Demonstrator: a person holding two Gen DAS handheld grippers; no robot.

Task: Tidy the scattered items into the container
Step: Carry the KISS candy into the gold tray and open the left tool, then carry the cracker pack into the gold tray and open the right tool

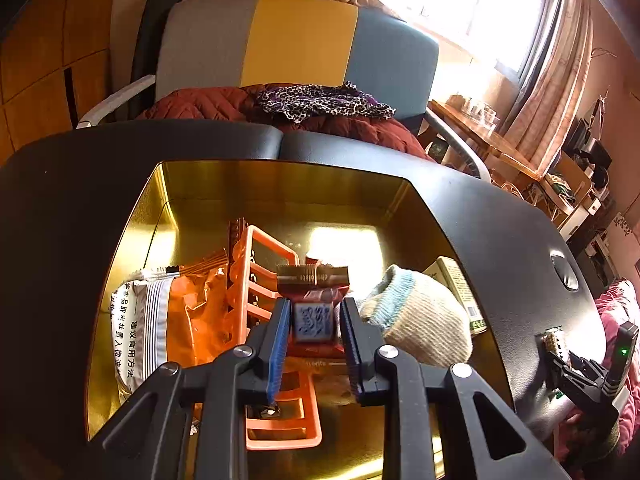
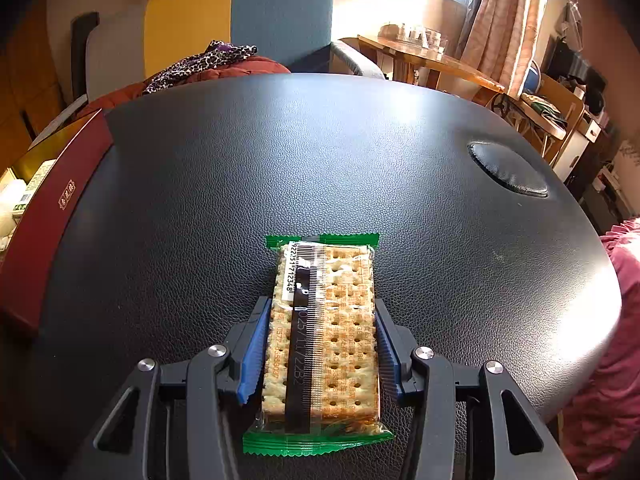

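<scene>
In the left wrist view my left gripper (image 1: pixel 314 320) is over the gold-lined box (image 1: pixel 280 188). Its blue pads flank a red-and-blue chocolate wrapper (image 1: pixel 313 300), pressed against its sides. In the box lie an orange snack bag (image 1: pixel 176 320), an orange plastic rack (image 1: pixel 272 280), a knitted sock (image 1: pixel 420 316) and a small carton (image 1: pixel 460 284). In the right wrist view my right gripper (image 2: pixel 320 320) is shut on a green-edged cracker pack (image 2: pixel 324 332) lying on the black table (image 2: pixel 320 160). The box's red outer wall (image 2: pixel 56 216) is at the far left.
A grey, yellow and blue chair (image 1: pixel 296 44) with a red jacket (image 1: pixel 224 104) and a leopard cloth (image 1: pixel 320 100) stands behind the table. A wooden side table (image 2: pixel 432 60) and cluttered shelves (image 2: pixel 560 120) are at the right. Pink fabric (image 2: pixel 616 320) lies past the table's right edge.
</scene>
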